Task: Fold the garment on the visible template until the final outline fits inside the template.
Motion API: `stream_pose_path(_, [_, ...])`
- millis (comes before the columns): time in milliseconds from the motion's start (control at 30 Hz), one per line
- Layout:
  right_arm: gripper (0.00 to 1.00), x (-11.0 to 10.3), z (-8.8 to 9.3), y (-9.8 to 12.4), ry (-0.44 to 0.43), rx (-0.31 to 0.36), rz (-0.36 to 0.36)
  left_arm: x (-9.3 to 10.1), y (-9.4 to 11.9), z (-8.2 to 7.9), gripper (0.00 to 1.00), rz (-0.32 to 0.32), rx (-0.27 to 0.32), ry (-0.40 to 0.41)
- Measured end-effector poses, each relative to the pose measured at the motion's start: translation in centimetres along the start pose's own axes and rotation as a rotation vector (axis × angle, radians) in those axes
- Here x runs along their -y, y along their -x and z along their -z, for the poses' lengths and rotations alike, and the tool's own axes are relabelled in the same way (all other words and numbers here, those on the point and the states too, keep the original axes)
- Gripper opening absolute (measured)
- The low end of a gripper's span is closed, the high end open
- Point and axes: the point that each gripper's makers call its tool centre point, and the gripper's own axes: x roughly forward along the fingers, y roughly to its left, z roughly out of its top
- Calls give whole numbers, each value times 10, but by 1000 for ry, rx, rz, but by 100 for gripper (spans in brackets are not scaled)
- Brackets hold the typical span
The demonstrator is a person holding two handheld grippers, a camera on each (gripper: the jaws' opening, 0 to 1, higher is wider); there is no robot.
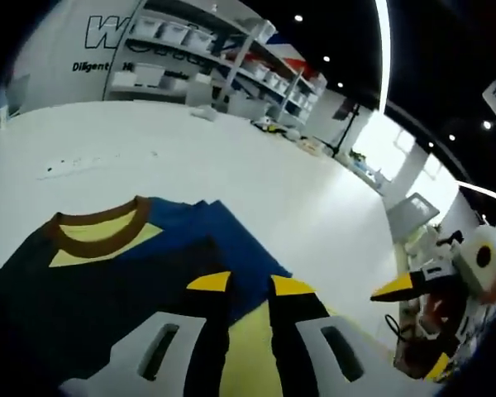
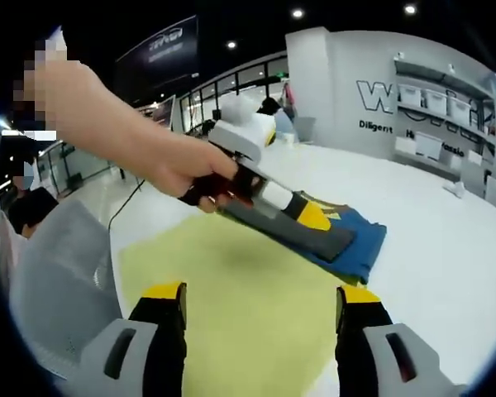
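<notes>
Folded, seemingly soft garment [image 1: 124, 273] on template [image 2: 256, 306]

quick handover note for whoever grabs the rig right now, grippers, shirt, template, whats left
Left gripper: fingers nearly together, low over the folded blue shirt; whether they pinch cloth is unclear.
Right gripper: open, empty, over the yellow template.
Shirt: folded into a compact stack at the template's far end, brown collar on top.
Left: check whether the outline fits inside the template; the shirt's far edge seems to overhang onto the white table.
</notes>
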Motion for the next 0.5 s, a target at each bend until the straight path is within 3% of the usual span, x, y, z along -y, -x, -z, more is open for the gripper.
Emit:
stream_pose_path(133, [70, 0, 2, 0, 22, -6, -13, 10, 35, 8, 16, 44, 3, -65])
stream_pose_path(233, [70, -2, 4, 1, 74, -1, -47, 15, 65, 28, 15, 68, -40, -166])
stream_pose_path(500, [69, -15, 16, 7, 167, -40, -154, 11, 145, 90, 16, 73, -95, -180])
